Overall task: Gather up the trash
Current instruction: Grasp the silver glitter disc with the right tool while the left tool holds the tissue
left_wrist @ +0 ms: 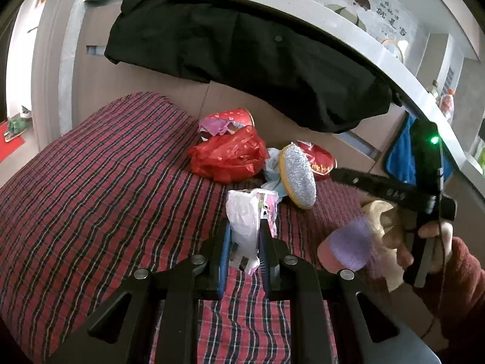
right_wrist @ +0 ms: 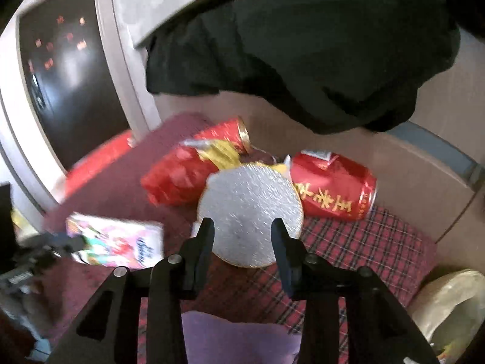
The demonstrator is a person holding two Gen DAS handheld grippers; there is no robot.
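Note:
My left gripper [left_wrist: 245, 227] is shut on a white and pink printed wrapper [left_wrist: 247, 227], held upright above the red plaid cloth [left_wrist: 91, 182]. In the right wrist view the same wrapper [right_wrist: 121, 242] shows at the left. My right gripper [right_wrist: 242, 226] is open with nothing between its fingers, and its tips stand just in front of a round silver scouring pad [right_wrist: 251, 200] with a yellow rim. Behind the pad lie a red drink can [right_wrist: 333, 188], a crumpled red plastic bag [right_wrist: 178, 179] and a second red can [right_wrist: 227, 130]. The pad [left_wrist: 298, 176] leans against the trash pile.
A black garment [left_wrist: 242, 45] hangs from the grey ledge over the pile. A blue cloth [left_wrist: 400, 157] hangs at the right. A beige plastic bag [right_wrist: 454, 303] and something purple [left_wrist: 351, 242] sit near the person's hand [left_wrist: 430, 242]. A brown panel backs the plaid cloth.

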